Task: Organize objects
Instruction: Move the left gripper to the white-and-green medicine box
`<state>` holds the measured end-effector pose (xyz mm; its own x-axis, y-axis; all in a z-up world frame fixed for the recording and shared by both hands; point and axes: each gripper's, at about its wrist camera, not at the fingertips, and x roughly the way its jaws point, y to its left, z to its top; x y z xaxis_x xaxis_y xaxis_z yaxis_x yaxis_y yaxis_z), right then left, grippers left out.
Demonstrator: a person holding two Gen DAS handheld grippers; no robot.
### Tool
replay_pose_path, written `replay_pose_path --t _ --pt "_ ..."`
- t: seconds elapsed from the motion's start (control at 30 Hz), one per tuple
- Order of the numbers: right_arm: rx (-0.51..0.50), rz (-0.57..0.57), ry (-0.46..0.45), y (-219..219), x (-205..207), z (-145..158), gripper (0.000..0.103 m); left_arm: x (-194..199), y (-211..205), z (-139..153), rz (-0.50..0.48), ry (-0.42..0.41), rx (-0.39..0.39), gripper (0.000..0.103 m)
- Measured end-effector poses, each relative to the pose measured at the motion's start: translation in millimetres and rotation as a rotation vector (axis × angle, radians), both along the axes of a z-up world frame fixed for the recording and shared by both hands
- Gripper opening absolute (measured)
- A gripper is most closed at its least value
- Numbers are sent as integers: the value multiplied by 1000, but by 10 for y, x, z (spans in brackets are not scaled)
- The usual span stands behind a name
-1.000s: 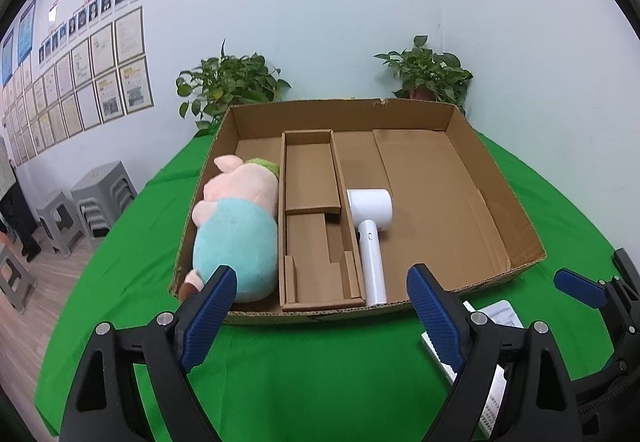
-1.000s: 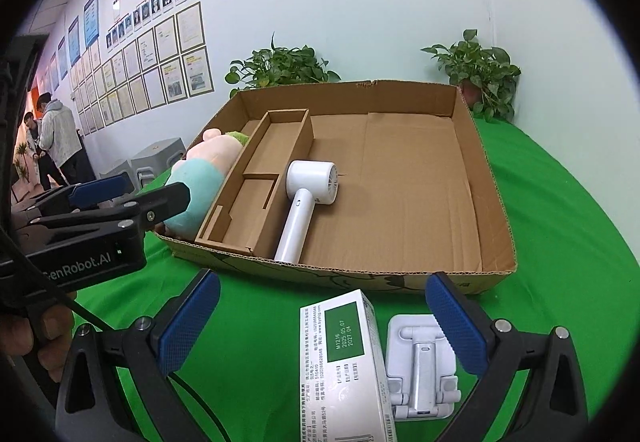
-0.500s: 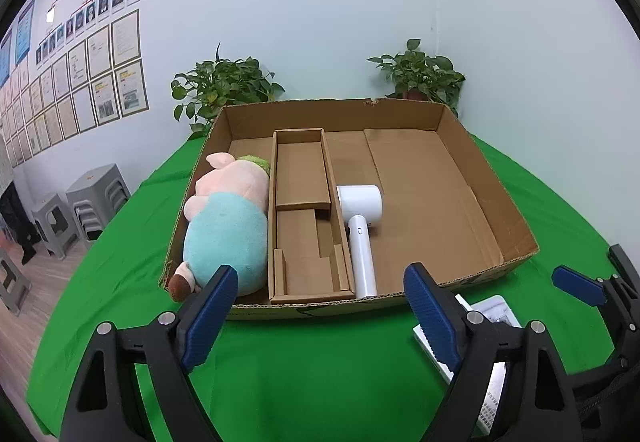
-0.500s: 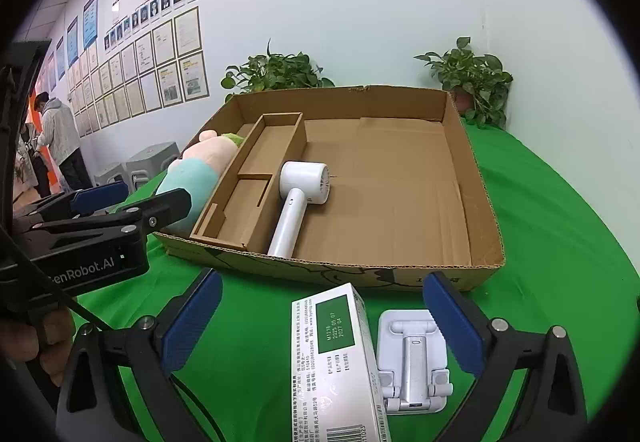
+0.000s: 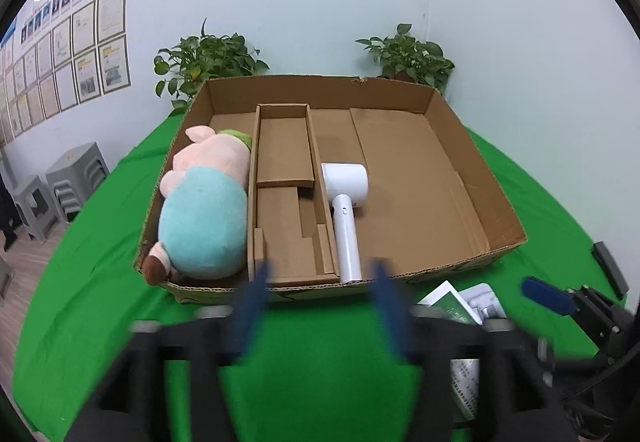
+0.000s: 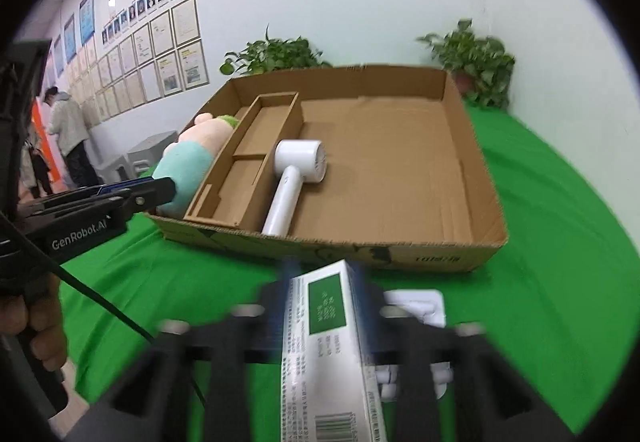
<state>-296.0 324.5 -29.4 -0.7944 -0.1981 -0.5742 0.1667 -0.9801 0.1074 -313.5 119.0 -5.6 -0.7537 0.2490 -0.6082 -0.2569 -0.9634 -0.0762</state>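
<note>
An open cardboard box (image 5: 496, 209) on the green cloth holds a pink and teal plush pig (image 5: 204, 209), a cardboard insert (image 5: 284, 201) and a white hair dryer (image 5: 346, 201). In front of the box, my left gripper (image 5: 320, 298) is blurred and its jaws are closing over bare cloth with nothing between them. My right gripper (image 6: 324, 294) is also closing. A white and green carton (image 6: 328, 326) lies lengthwise between its blue pads, which press on its long sides. A white phone stand (image 6: 420, 306) lies just right of the carton.
Two potted plants (image 5: 208, 61) (image 5: 404, 57) stand behind the box against the wall. Grey stools (image 5: 72, 177) stand left of the table. A person (image 6: 68, 133) stands at the far-left wall. A hand (image 6: 32, 330) holds the left gripper's handle.
Both pairs of jaws have narrowed. The right pads have come in from wide apart onto the carton's sides. The left jaws have drawn closer together over the cloth.
</note>
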Motion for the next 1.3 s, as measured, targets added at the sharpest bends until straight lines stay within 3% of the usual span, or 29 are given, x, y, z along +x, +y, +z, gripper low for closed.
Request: replay_pose_path --t 0.03,0.07,0.4,0.63,0.7,0.77,0.83,0.97,1.13,1.23,1.3 --pt "-34 18 -15 52 7 -28 93 -10 -21 -9 -4 -9 28 75" --pt "-50 29 -19 75 15 -37 94 -30 -38 -26 -17 -26 51 75" --pt "-62 152 -154 370 390 -420 95 -298 -18 -432 -168 -255 213 75" --pt "9 181 -216 166 559 -621 93 -410 309 -731 -311 -392 293 74" --pt "24 178 -219 116 590 -649 87 -421 355 -767 -327 -406 296 72" --pt "62 163 -222 39 600 -688 70 -403 374 -776 -345 -410 302 71" --pt "74 146 -223 2 598 -703 70 -399 372 -784 -356 -417 309 71" --pt "22 147 -233 -31 568 -698 69 -357 293 -802 -366 -435 316 71" --pt "-136 179 -253 -31 532 -650 69 -265 107 -797 -372 -460 385 71" --pt "-183 192 -285 -35 505 -700 71 -259 64 -870 -353 -487 387 71" --pt "-172 200 -271 -43 545 -710 84 -258 64 -937 -352 -514 393 70"
